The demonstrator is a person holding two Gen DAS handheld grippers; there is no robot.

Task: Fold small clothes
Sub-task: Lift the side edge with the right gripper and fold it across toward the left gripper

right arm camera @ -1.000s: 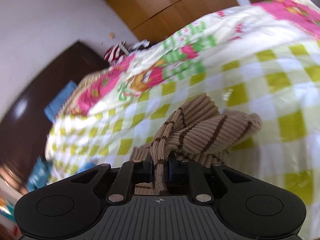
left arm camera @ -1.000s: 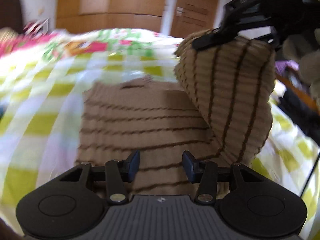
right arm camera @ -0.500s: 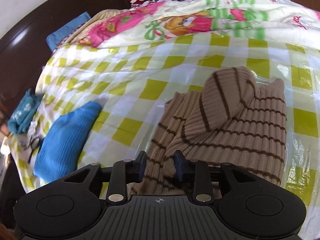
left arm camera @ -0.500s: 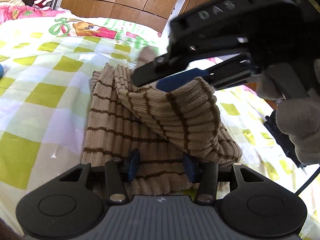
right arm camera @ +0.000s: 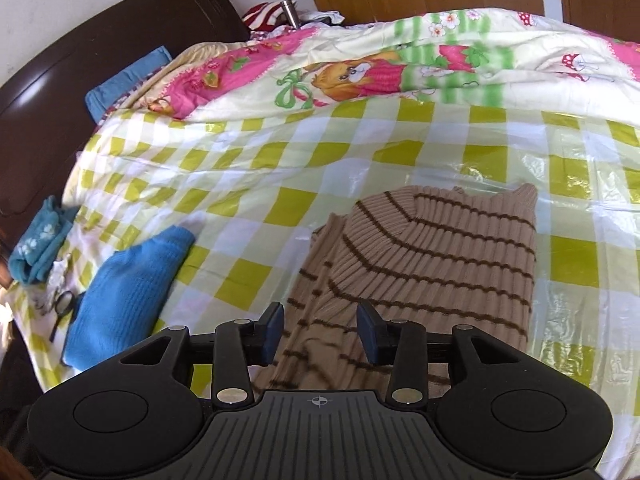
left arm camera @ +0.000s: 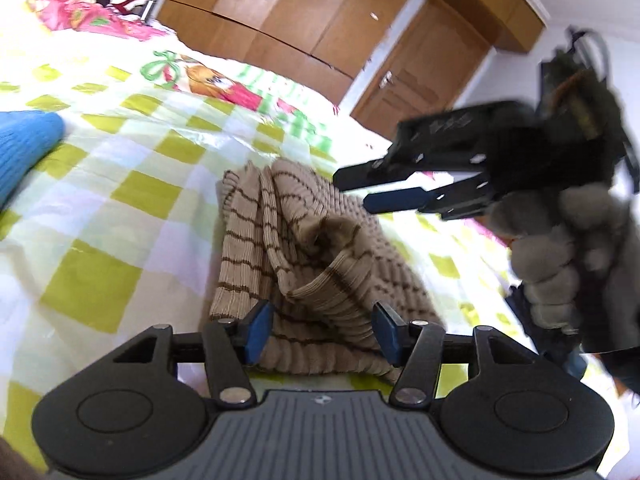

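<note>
My left gripper (left arm camera: pixel 322 330) is spread wide, empty, hovering just over the near hem of the striped tan sweater (left arm camera: pixel 304 256). The sweater lies bunched on the green-checked bedspread (left arm camera: pixel 120 200), one flap folded over its middle. At two o'clock in the left view I see my right gripper (left arm camera: pixel 360 192), fingers parted and holding nothing, above the sweater's far edge, a gloved hand (left arm camera: pixel 560 256) wrapped around its handle. From the right wrist camera, the right gripper (right arm camera: pixel 320 330) gapes open over the sweater (right arm camera: pixel 432 264), which runs toward one o'clock. A blue knit garment (right arm camera: pixel 128 288) sits at nine o'clock, well apart from it.
</note>
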